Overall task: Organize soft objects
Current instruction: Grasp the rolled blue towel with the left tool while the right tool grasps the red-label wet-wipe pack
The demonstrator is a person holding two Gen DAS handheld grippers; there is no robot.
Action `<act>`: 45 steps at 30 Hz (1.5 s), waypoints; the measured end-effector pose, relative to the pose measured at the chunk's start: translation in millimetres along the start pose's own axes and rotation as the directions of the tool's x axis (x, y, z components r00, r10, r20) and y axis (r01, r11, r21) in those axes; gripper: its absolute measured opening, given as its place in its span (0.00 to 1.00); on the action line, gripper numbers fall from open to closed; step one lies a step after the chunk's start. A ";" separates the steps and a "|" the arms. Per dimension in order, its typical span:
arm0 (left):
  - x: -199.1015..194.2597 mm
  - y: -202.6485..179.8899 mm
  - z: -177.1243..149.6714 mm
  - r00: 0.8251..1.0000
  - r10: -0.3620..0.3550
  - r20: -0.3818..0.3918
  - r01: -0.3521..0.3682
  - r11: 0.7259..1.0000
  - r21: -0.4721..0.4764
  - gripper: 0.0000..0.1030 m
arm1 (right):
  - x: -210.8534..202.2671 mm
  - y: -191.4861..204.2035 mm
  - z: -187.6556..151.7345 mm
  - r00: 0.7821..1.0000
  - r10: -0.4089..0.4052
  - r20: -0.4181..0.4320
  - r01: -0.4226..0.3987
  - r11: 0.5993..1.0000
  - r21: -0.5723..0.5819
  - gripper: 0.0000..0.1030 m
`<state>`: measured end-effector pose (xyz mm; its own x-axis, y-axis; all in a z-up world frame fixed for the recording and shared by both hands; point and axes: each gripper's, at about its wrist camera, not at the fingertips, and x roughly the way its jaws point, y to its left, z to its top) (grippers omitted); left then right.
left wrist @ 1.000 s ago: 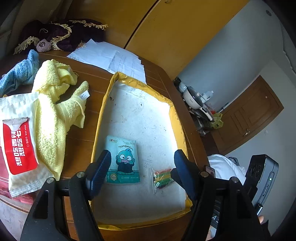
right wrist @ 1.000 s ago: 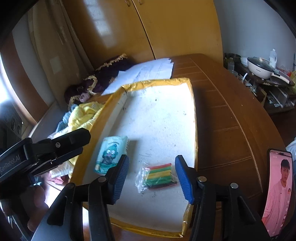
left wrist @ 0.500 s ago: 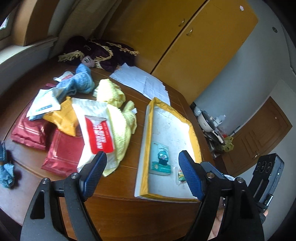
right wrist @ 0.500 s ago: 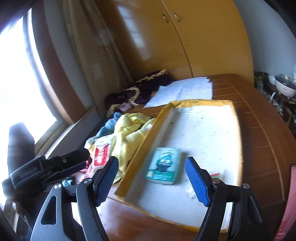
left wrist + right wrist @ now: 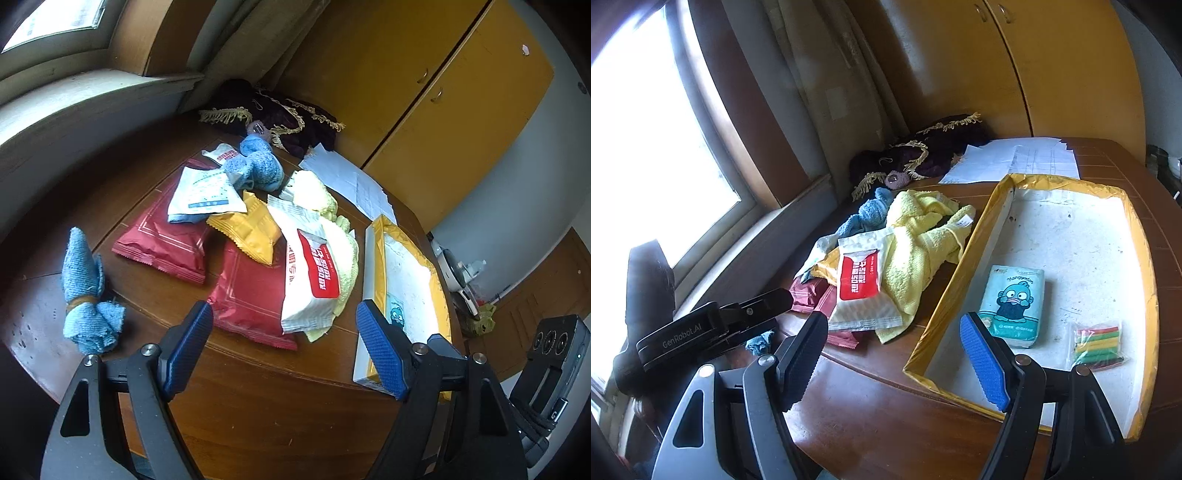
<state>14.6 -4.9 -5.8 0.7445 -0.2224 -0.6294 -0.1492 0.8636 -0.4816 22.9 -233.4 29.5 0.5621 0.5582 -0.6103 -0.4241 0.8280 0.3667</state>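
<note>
A pile lies on the wooden table: a white wipes pack with a red label [image 5: 314, 273] [image 5: 862, 280] on a yellow towel [image 5: 341, 258] [image 5: 916, 243], two red pouches [image 5: 162, 236] [image 5: 255, 299], an orange pouch [image 5: 251, 227], white sachets [image 5: 203, 192], a blue cloth [image 5: 258, 166] [image 5: 871, 212]. A tied blue cloth roll [image 5: 83, 291] lies apart at the left. The yellow-rimmed tray [image 5: 373, 280] [image 5: 960, 280] holds a teal tissue pack [image 5: 1014, 304] [image 5: 397, 312] and a bag of coloured strips [image 5: 1099, 345]. My left gripper [image 5: 284, 350] and right gripper [image 5: 895, 358] hover open and empty above the near table edge.
A dark fringed cloth [image 5: 280, 114] [image 5: 923, 155] and white papers [image 5: 351, 177] [image 5: 1015, 158] lie at the far side, under yellow cabinet doors [image 5: 424, 74]. A window [image 5: 646, 147] and sill run along the left. The left gripper's body [image 5: 701, 328] shows in the right wrist view.
Both grippers have pulled back and up from the tray and swung left. The pile of pouches and cloths has come into view. Both stay open and empty.
</note>
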 end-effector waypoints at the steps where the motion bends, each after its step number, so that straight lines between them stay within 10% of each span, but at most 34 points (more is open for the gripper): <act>1: -1.8 2.1 -0.8 1.000 0.004 0.002 -0.004 1.000 -0.004 0.78 | 1.1 2.0 -0.3 1.000 0.008 -0.005 -0.008 1.000 -0.002 0.74; 16: -24.1 31.1 -3.6 0.995 0.080 0.053 -0.077 0.996 -0.052 0.78 | 18.8 27.0 -8.9 0.987 0.135 -0.092 -0.140 0.989 -0.052 0.74; 31: -21.1 83.1 1.8 0.945 0.326 0.032 -0.319 0.938 -0.135 0.78 | 38.6 38.1 -9.8 0.977 0.155 -0.145 -0.166 0.984 -0.067 0.69; 45: 8.8 91.5 2.7 0.931 0.365 -0.028 -0.365 0.926 -0.097 0.26 | 93.7 32.9 57.8 0.985 0.041 -0.167 -0.041 0.999 0.001 0.68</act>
<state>9.3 73.4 -53.7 0.6206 0.0953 -0.7783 -0.4735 0.8367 -0.2751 102.7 -150.8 24.9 0.4175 0.5749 -0.7037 -0.4462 0.8043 0.3924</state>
